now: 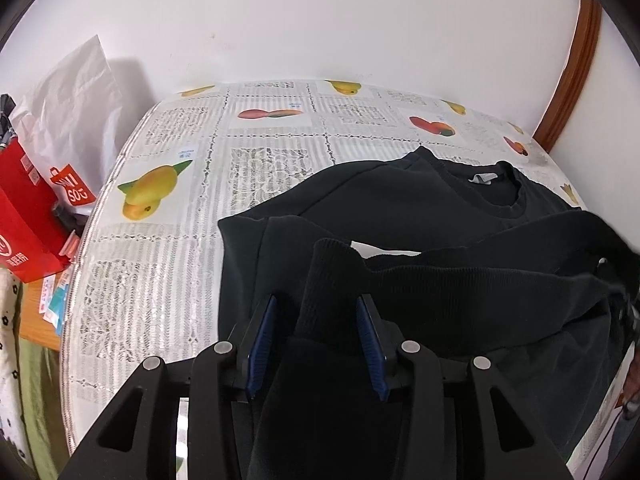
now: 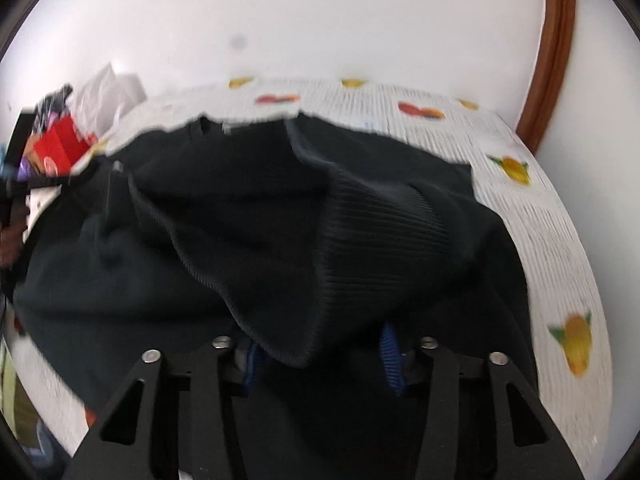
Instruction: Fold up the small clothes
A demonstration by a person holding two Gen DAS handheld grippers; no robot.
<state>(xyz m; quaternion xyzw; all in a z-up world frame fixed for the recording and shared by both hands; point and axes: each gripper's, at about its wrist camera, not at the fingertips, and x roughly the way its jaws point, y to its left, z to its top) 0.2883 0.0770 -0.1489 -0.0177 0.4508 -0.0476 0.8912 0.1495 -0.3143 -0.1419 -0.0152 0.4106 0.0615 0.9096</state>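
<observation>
While the black sweatshirt [image 1: 400, 200] lies spread over the fruit-print tablecloth [image 1: 160, 280], my left gripper [image 1: 316, 316] has its ribbed hem band between the two blue pads [image 1: 262, 340]. The pads stand well apart with the cloth bunched in the gap, so from this view I cannot tell whether they press on it or it only drapes there. The left camera is sharp and shows what the right one does not: the round neckline with a white label [image 1: 482, 178] toward the far edge, a strip of white cloth under the raised hem, and, off the table's left side, a red carton [image 1: 24, 216] and a white shopping bag with a red logo [image 1: 68, 120].

My right gripper [image 2: 320, 354] sees the same sweatshirt [image 2: 120, 272] through motion blur. Here a fold of the ribbed band [image 2: 320, 248] hangs down over the fingers, covering most of the left pad; only the right blue pad [image 2: 391, 360] shows clearly. The jaws sit wide, cloth between them, and how firm the hold is I cannot tell. This view alone shows the tablecloth [image 2: 552, 240] running bare to my right, with a brown wooden frame [image 2: 552, 60] against the white wall [image 2: 320, 12] behind it.
</observation>
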